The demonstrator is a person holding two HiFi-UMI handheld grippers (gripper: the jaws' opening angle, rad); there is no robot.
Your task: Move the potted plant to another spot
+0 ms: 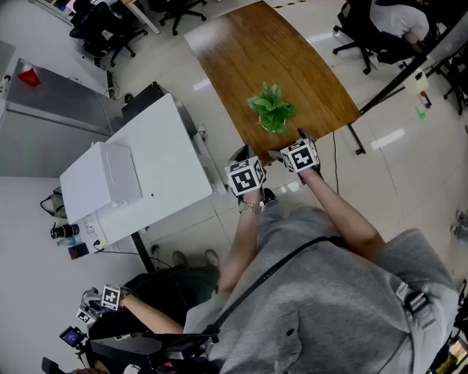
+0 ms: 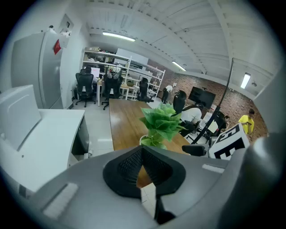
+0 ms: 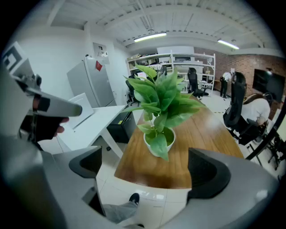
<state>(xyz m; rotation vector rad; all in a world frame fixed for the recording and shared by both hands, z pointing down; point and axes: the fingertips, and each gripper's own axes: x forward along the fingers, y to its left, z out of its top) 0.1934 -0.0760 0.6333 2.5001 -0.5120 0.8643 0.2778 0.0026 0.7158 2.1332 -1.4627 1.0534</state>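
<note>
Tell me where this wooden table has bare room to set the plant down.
The whole far stretch of the wooden table, beyond the potted plant toward the office chairs, is bare. The near end is crowded: plant, left gripper and right gripper.

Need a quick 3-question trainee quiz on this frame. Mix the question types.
1. True or false: the potted plant stands on the wooden table.
2. The right hand-held gripper has its jaws: A wide apart, B shut on a leaf, C shut on a cup.
3. Fill in: the plant's pot is ___ in colour.

Key: 1 true; 2 A; 3 white.
</note>
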